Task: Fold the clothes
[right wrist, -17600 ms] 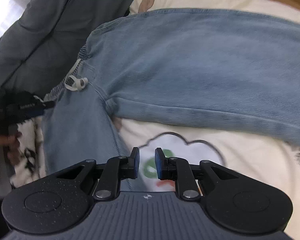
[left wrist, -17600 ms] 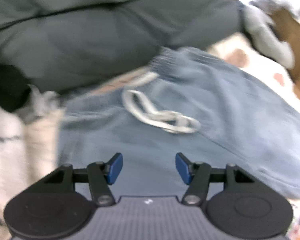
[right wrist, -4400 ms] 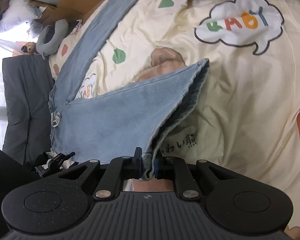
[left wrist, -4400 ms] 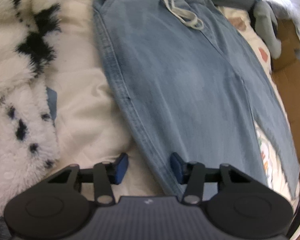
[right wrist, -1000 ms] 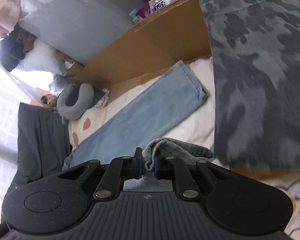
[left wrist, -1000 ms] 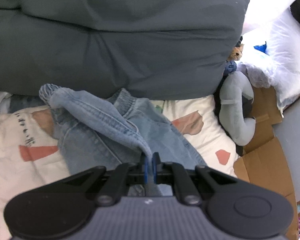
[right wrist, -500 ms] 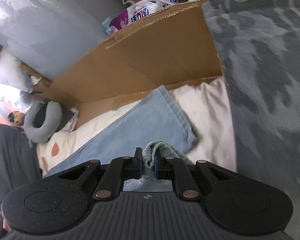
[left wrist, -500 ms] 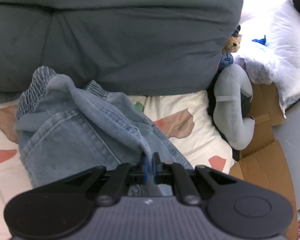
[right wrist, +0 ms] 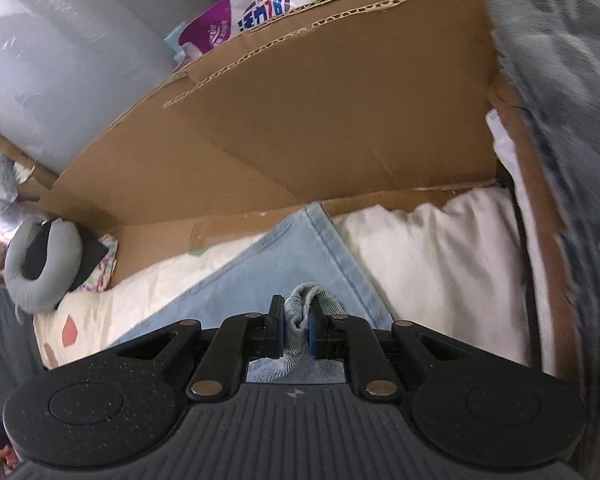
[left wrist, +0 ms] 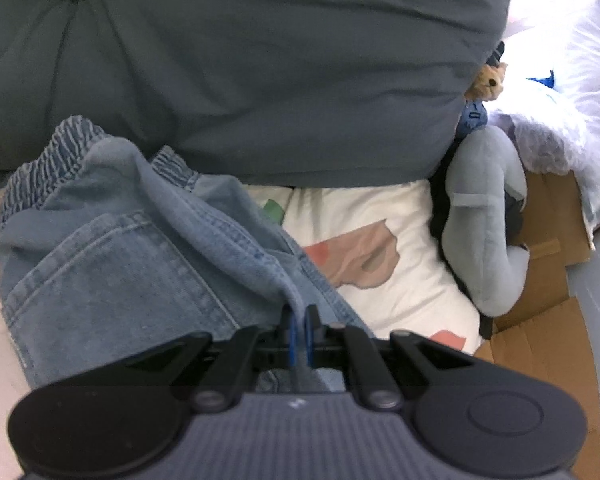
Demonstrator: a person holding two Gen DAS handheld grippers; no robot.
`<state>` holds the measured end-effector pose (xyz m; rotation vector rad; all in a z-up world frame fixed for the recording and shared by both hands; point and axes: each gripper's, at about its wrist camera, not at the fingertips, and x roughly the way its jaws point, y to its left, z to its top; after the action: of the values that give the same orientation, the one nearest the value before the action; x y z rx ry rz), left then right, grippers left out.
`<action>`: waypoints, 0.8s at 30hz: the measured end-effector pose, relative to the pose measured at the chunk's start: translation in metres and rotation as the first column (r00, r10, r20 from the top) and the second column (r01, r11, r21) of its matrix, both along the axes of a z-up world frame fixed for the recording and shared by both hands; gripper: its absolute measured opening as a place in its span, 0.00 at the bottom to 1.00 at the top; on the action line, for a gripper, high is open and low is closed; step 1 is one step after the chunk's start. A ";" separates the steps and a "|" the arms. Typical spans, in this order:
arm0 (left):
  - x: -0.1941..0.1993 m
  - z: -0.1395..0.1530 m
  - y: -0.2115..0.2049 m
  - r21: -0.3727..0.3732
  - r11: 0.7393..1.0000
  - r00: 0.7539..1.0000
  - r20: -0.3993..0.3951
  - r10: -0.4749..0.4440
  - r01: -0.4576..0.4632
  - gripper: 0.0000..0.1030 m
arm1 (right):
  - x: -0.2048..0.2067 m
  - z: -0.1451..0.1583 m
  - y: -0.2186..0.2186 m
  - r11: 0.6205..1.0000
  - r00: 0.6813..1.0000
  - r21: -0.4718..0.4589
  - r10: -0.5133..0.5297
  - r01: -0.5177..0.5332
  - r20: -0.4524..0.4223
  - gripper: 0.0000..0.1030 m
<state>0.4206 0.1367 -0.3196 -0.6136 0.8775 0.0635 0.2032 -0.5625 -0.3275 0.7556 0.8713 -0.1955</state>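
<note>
The pair of light blue denim jeans (left wrist: 112, 264) lies on a cream bedsheet printed with coloured shapes (left wrist: 384, 296), bunched up just in front of a large dark grey cushion (left wrist: 260, 80). In the left wrist view its gathered elastic waistband (left wrist: 52, 160) rises at the upper left, ribbed and darker than the rest, and a back pocket outlined in pale double stitching faces up below it. A stitched seam edge runs diagonally down from the waistband into the left gripper (left wrist: 299, 334), whose blue-padded jaws are pinched almost together on that thin fold of denim. To the right of the jeans a grey neck pillow (left wrist: 488, 232) rests against brown cardboard. In the right wrist view one trouser leg (right wrist: 284, 264) stretches flat across the sheet, smooth and paler, its hemmed cuff ending near the foot of a big brown corrugated cardboard box (right wrist: 320, 120). The right gripper (right wrist: 296, 334) holds a crumpled wad of the denim, showing the lighter, fuzzy inside of the cloth, squeezed between its narrow-set jaws just above that flat leg. A grey mottled fabric (right wrist: 572, 120), blurred, fills the right edge of this view.
</note>
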 end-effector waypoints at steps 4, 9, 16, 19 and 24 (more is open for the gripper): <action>0.011 -0.006 -0.003 -0.012 1.000 1.000 -0.005 0.018 -0.018 0.04 | 0.022 -0.009 -0.002 1.000 1.000 -0.001 -0.005 0.005 -0.005 0.09; 0.021 -0.012 -0.009 -0.056 0.997 0.998 0.025 0.056 -0.055 0.04 | 0.051 -0.021 -0.004 1.000 1.000 -0.011 -0.015 0.015 0.001 0.09; 0.041 -0.027 -0.022 -0.053 0.998 0.999 0.042 0.019 -0.017 0.04 | 0.079 -0.048 -0.011 0.998 0.997 0.005 -0.070 0.070 0.012 0.09; 0.050 -0.037 -0.023 -0.063 0.998 1.000 0.025 0.014 -0.012 0.04 | 0.087 -0.059 -0.010 0.997 0.997 -0.005 -0.082 0.082 0.001 0.09; 0.056 -0.048 -0.029 -0.063 0.998 1.000 0.027 0.004 -0.002 0.04 | 0.087 -0.071 -0.010 0.991 0.991 -0.004 -0.131 0.131 -0.011 0.09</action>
<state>0.4765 0.1072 -0.3674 -0.6728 0.8550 0.0304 0.2898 -0.5721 -0.3989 0.8100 0.8323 -0.3175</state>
